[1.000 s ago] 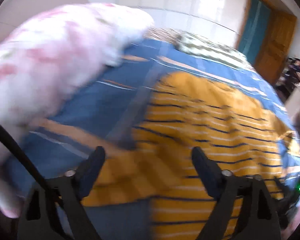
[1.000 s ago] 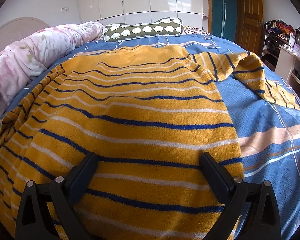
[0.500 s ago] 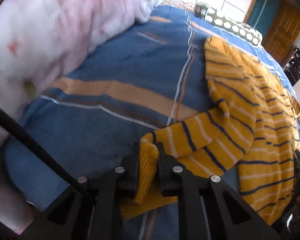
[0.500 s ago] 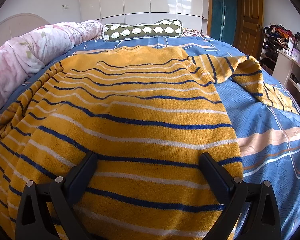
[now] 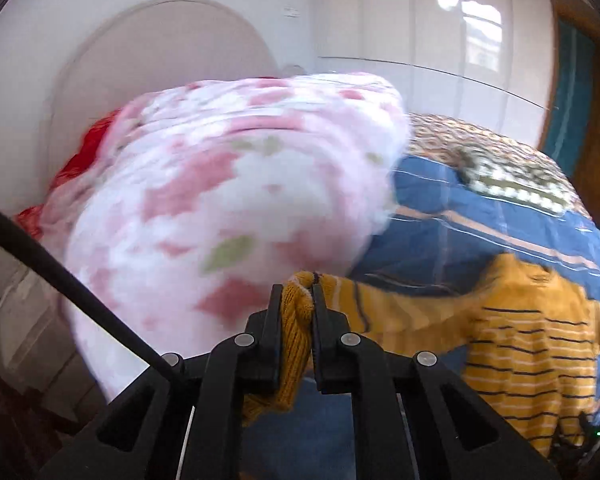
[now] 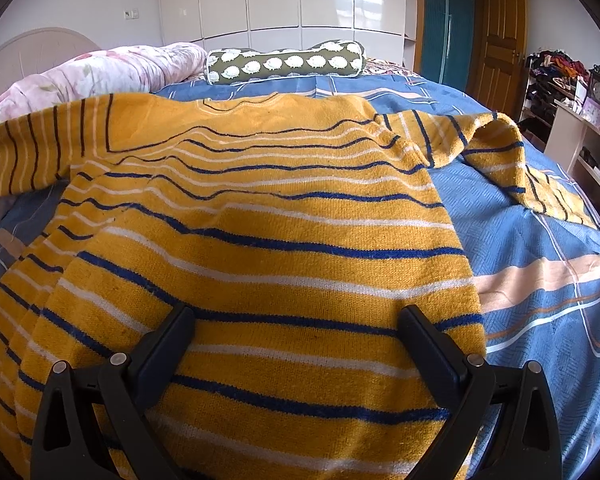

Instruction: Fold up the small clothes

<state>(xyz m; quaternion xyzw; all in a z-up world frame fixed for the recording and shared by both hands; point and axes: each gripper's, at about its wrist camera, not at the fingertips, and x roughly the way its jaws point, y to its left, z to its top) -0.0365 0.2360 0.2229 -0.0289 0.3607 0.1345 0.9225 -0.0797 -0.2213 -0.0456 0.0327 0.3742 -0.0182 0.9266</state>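
Observation:
A yellow knit sweater (image 6: 260,216) with blue and white stripes lies spread on a blue bedspread (image 6: 540,264). My left gripper (image 5: 296,292) is shut on the cuff of the sweater's left sleeve (image 5: 400,308) and holds it lifted and stretched out to the left; that sleeve also shows raised in the right wrist view (image 6: 24,152). My right gripper (image 6: 296,320) is open and empty, just above the sweater's lower body. The right sleeve (image 6: 500,152) lies crumpled out to the right.
A pink floral quilt (image 5: 228,200) is piled close along the left side, also in the right wrist view (image 6: 100,72). A green bolster (image 6: 286,64) lies at the bed's far end. A shelf with clutter (image 6: 572,120) and a wooden door (image 6: 500,40) stand at the right.
My left gripper shut on the sleeve cuff, then lifted it and pulled the sleeve straight out to the left. My right gripper stayed open in the same place.

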